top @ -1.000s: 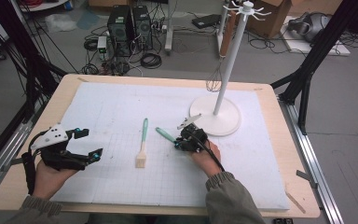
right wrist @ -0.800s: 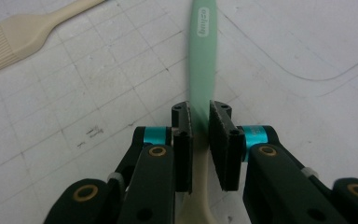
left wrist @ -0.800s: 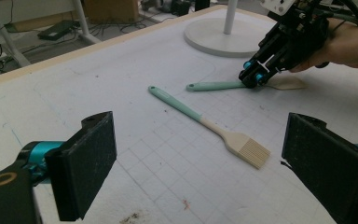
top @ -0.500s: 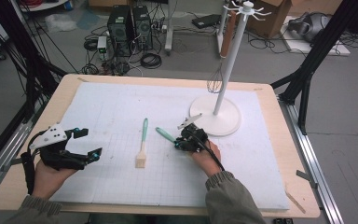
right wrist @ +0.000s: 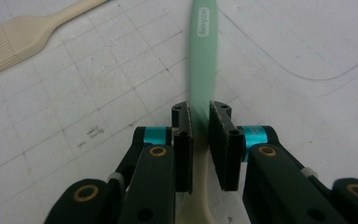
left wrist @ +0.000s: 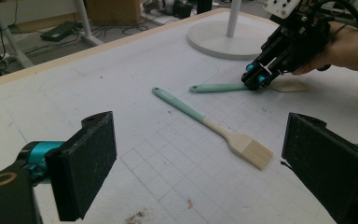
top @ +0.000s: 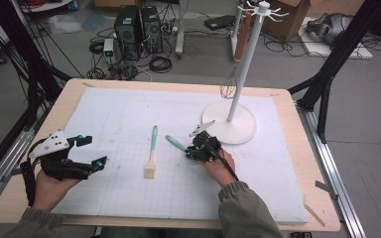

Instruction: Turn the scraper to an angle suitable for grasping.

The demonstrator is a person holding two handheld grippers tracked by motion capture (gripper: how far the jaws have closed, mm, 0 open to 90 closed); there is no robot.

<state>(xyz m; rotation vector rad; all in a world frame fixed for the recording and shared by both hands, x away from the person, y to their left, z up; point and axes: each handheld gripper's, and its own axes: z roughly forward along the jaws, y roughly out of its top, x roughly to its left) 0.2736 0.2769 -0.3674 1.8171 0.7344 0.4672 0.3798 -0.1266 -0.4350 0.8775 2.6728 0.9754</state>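
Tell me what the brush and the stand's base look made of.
Brush: matte mint handle and cream bristles moulded as one smooth piece, probably silicone. Stand base: smooth white disc with a slight sheen, likely painted metal, though plastic is possible.

high view looks down over the table (top: 129, 99); 2 gripper views sit low and close; all share the brush (top: 151, 158).

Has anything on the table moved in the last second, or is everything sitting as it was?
Nothing visibly changed. The right hand-held gripper stays shut on the green-handled utensil, the left hand-held gripper stays open over the mat, and the pastry brush lies where it was.
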